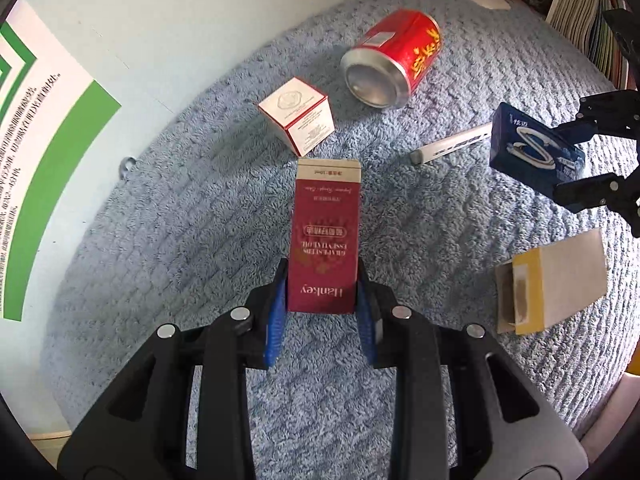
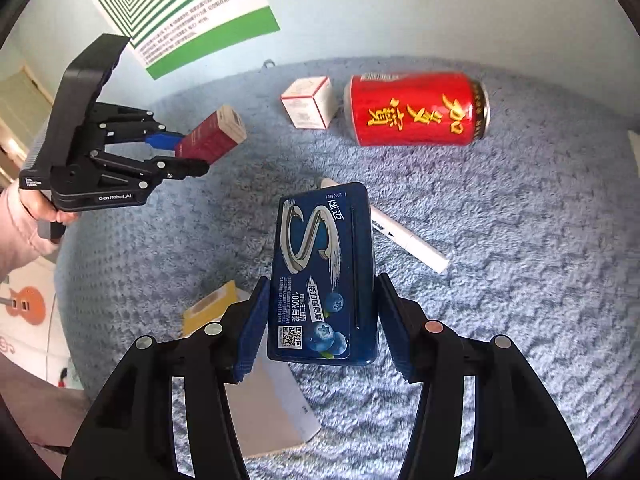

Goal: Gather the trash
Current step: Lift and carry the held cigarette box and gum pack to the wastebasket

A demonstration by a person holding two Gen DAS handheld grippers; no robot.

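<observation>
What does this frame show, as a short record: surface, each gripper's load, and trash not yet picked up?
surface: blue towel
left gripper: shut on dark red carton, lifted
right gripper: shut on blue gum box, lifted
still lying: red can on its side; small white box; white pen; open yellow box

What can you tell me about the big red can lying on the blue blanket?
The red can is a shiny metal drink can with gold Chinese characters along its side and a small white label near one end. It lies on its side on the fluffy blue cloth, with one silver end facing the left wrist camera. A small white box with red edges sits just beside it. Neither gripper touches it; both are holding other boxes.
</observation>
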